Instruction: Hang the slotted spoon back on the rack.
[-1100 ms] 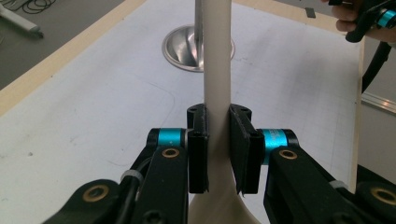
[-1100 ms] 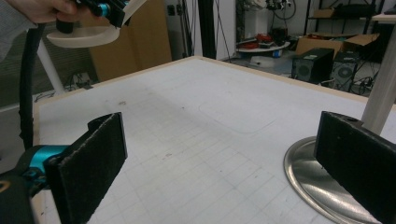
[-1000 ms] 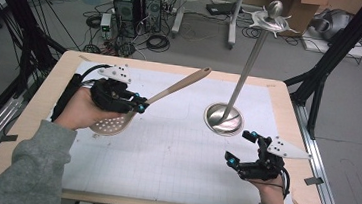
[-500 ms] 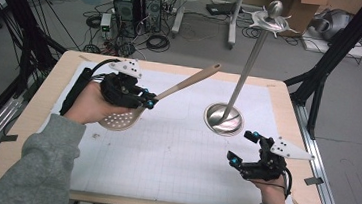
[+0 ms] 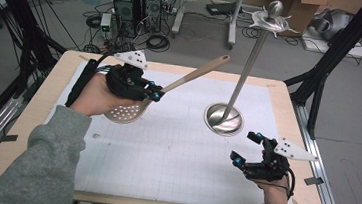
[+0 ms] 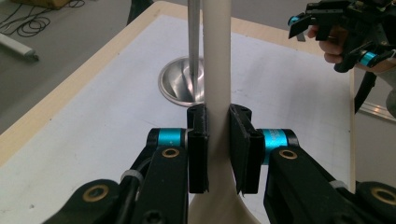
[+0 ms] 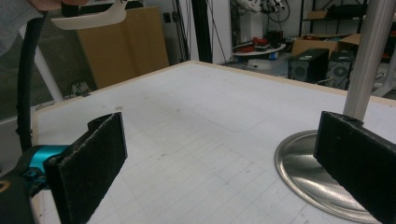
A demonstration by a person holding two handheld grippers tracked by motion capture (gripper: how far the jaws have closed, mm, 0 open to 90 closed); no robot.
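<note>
Table [image 5: 25, 132]: I see its white gridded sheet from above.
Stand [image 5: 224, 119]: round steel base on the sheet; the high view alone shows me its hooked top.
Spoon [image 5: 129, 111]: lifted, handle angled up toward the stand; holes visible from above.
Left gripper [image 6: 218, 140]: I watch both jaws pinching the spoon's neck.
Right gripper [image 5: 247, 149]: jaws spread, holding nothing, near the base.

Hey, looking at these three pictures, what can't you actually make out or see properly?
- Slotted spoon: in the high view, the left gripper and hand cover part of its bowl.
- Metal stand: its top is cut off by the edge in the left gripper view.
- Right gripper: in its own view the open jaws hide part of the stand's base.
</note>
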